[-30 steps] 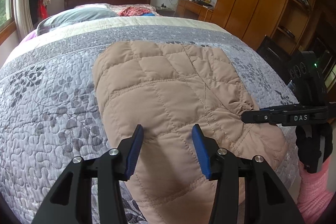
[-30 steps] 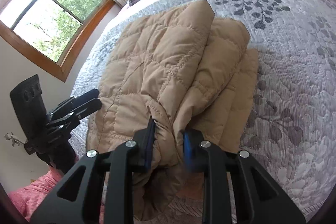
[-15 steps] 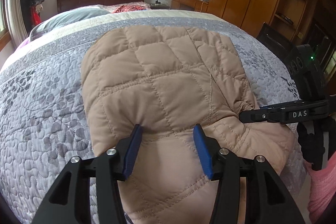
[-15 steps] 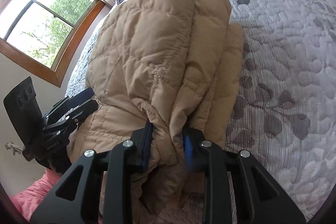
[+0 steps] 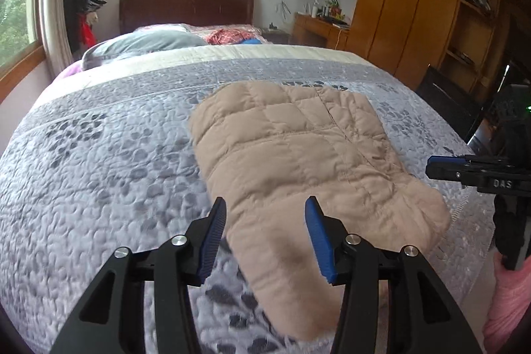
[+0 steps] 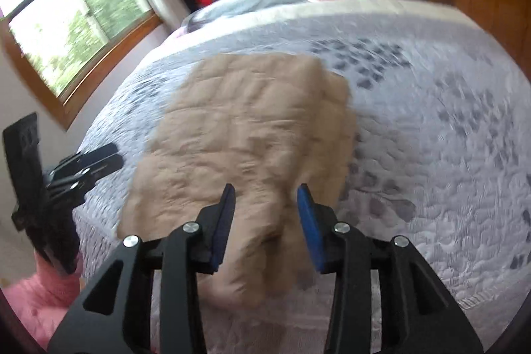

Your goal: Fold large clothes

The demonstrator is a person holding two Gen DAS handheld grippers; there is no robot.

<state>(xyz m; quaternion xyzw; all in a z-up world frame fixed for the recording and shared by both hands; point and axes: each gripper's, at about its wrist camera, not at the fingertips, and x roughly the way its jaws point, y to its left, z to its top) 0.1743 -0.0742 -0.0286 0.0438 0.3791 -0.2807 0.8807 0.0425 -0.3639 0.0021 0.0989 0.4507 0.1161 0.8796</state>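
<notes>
Tan quilted jacket lies free; left gripper parted, empty; right gripper opening, "DAS".

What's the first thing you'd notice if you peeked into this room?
A puffy tan quilted jacket, folded into a neat bundle, lies near the foot edge of the grey leaf-patterned bedspread. Above it hang two black grippers with blue pads, the left gripper open and the right gripper opening, neither gripping the jacket.

Jacket on bed, near edge; pillows behind.
</notes>
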